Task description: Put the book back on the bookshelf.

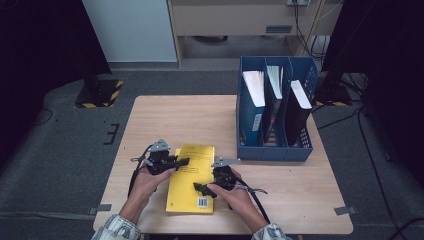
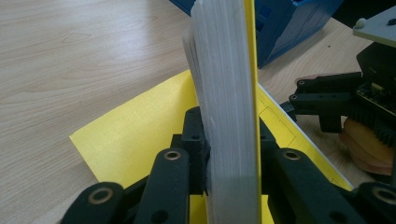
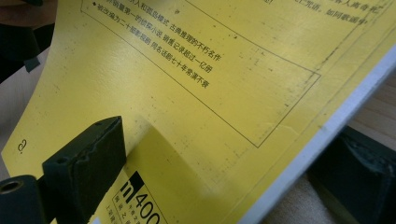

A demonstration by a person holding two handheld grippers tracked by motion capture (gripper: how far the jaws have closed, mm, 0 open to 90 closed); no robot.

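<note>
Left gripper [image 1: 184, 161]: jaws clamped on the page block of the thick yellow paperback book [image 1: 192, 177], at its left edge.
Book: on the pale wooden table [image 1: 165, 115], near the front edge, between both hands.
Right gripper [image 1: 199, 188]: jaws astride the book's right edge, one above the cover, one beneath; grip looks closed.
Blue plastic file rack [image 1: 274, 149]: right rear, holding upright books.

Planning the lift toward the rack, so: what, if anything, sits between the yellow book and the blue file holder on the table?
Nothing visible does. Bare table lies between the yellow book and the blue file holder. The left gripper is shut on the book's page block; the right gripper straddles its edge. All three slots already hold books.
</note>
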